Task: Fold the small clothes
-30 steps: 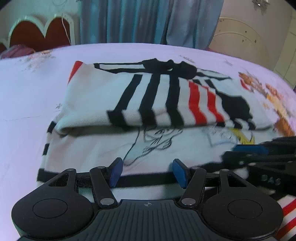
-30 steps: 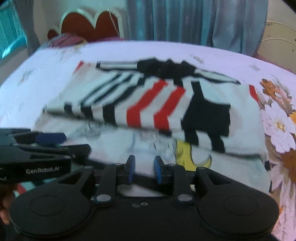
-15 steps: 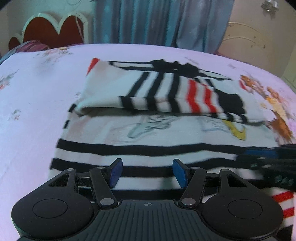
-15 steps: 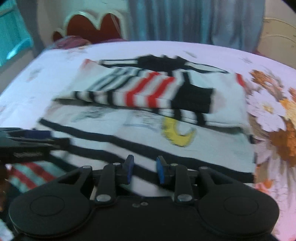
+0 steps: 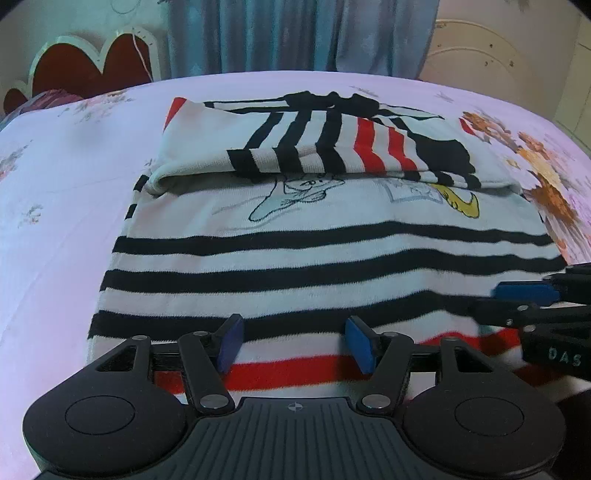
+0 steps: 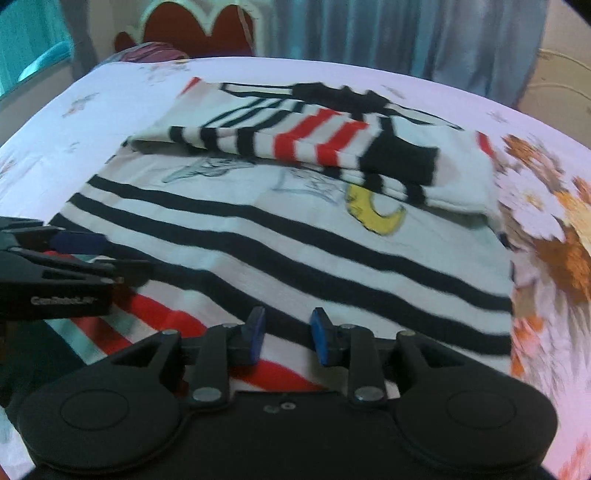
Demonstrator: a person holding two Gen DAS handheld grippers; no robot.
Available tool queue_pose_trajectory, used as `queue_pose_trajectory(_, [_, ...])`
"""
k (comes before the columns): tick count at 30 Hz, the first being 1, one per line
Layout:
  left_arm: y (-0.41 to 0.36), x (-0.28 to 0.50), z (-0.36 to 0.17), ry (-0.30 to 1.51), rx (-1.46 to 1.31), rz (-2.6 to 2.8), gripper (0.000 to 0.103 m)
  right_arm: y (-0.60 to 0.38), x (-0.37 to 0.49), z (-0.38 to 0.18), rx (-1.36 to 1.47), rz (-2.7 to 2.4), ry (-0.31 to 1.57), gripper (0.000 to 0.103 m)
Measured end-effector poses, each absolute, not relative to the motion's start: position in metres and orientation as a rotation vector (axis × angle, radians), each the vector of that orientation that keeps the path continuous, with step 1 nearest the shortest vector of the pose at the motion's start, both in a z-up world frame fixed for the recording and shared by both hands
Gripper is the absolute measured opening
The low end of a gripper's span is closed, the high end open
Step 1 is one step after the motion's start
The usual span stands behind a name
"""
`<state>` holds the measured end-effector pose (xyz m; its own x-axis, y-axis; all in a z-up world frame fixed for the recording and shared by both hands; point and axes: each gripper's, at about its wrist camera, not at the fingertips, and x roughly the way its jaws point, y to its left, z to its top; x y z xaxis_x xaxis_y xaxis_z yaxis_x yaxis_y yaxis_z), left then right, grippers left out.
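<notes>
A small white sweater (image 5: 332, 266) with black and red stripes and a cartoon print lies flat on the bed. Its upper part with the sleeves (image 5: 332, 147) is folded down over the chest. In the right wrist view the sweater (image 6: 295, 229) fills the middle. My left gripper (image 5: 295, 343) hovers over the near hem by a red stripe, open, with nothing between its blue pads. My right gripper (image 6: 287, 336) is over the same hem further right, its jaws a narrow gap apart and empty. Each gripper shows in the other's view, the right gripper (image 5: 524, 295) and the left gripper (image 6: 74, 243).
The bed sheet (image 5: 66, 206) is pale lilac, with an orange flower print (image 5: 546, 173) right of the sweater. A red and white headboard (image 5: 85, 66) and blue curtains (image 5: 295, 33) stand behind the bed.
Both grippers have drawn back from the folded part toward the sweater's near hem. The lower black and red stripes have come into view. The sweater itself has not moved.
</notes>
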<state>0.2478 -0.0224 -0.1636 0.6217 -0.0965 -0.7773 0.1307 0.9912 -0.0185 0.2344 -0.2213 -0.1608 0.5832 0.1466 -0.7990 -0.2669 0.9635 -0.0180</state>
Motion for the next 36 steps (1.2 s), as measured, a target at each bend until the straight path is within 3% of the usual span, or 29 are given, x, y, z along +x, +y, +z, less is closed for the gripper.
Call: queue_pose_trajectory(36, [0.027,0.160,-0.157,0.919,0.048,-0.245,0.065,-0.193,0.127,-0.151,-0.063,0.059,0.915,0.033])
